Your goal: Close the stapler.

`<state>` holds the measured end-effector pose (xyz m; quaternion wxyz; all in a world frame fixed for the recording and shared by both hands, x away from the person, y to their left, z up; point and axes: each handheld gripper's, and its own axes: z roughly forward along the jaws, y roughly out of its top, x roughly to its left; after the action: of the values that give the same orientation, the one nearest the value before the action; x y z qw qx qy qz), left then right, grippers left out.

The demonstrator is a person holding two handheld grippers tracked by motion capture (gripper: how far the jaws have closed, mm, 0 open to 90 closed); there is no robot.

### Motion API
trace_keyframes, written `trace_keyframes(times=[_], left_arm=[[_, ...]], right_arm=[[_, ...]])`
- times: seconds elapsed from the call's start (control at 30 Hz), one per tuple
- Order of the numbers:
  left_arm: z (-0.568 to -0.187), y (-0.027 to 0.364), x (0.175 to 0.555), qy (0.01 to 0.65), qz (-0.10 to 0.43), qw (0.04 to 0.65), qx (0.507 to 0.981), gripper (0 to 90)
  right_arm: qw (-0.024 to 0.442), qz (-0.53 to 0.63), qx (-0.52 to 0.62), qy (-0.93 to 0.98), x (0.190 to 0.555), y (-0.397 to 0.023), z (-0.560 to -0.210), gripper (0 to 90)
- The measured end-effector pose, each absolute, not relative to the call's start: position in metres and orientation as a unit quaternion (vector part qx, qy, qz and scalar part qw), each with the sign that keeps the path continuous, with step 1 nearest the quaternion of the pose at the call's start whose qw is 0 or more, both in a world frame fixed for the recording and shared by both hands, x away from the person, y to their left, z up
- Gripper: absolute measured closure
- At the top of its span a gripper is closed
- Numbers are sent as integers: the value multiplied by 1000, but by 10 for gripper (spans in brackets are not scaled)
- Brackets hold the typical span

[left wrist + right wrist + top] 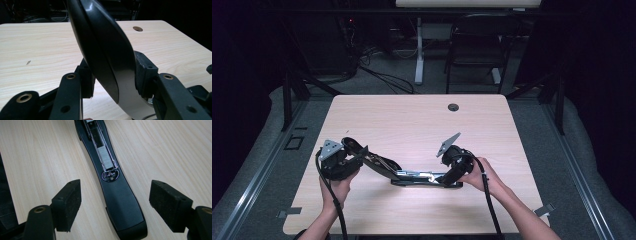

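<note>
A black stapler lies swung open on the wooden table (412, 120). Its base (427, 179) rests flat, and its top arm (374, 161) rises to the left. My left gripper (361, 154) is shut on that raised top arm (105, 50), with both pads pressing its sides (116, 75). My right gripper (449, 179) points down over the near end of the base. In the right gripper view the jaws (118, 203) stand open on either side of the base (122, 205) without touching it. A strip of silver staples (105, 157) sits in the open magazine.
A round cable hole (453, 107) is set near the table's far edge. Behind the table stand a dark folding chair (477, 45) and a white desk leg (418, 55). Grey floor with cables surrounds the table.
</note>
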<state>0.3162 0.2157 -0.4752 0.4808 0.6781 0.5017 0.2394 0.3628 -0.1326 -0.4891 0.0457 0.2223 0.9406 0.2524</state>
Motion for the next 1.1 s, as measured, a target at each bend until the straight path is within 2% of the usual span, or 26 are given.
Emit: trace_keyframes(times=[0.2,0.23,0.3,0.47,0.7,0.73,0.77,0.8,0.83,0.87,1.1], left_arm=[[-473,213,316,496,247,476,683,577],[-473,212,317,495,249,479,681,576],[-473,211,317,493,251,478,682,577],[-473,210,316,496,249,478,680,581],[-471,206,315,494,257,478,679,584],[-471,206,315,492,258,479,680,584],[-471,205,315,492,258,479,679,584],[-471,205,315,492,259,479,679,585],[-471,205,315,493,260,479,678,585],[-471,204,315,493,261,479,677,585],[-470,202,314,492,262,480,678,589]], right_arm=[[59,251,224,940,362,-135,-488,340],[65,249,228,939,362,-136,-488,395],[65,246,228,940,362,-137,-490,569],[68,239,222,943,356,-137,-496,729],[70,216,238,944,355,-143,-510,810],[48,195,235,951,356,-145,-508,822],[70,211,243,944,355,-145,-513,829],[44,184,238,953,356,-147,-508,832],[49,183,240,952,355,-148,-509,836],[73,213,244,943,353,-149,-515,836],[74,205,251,943,353,-147,-522,837]])
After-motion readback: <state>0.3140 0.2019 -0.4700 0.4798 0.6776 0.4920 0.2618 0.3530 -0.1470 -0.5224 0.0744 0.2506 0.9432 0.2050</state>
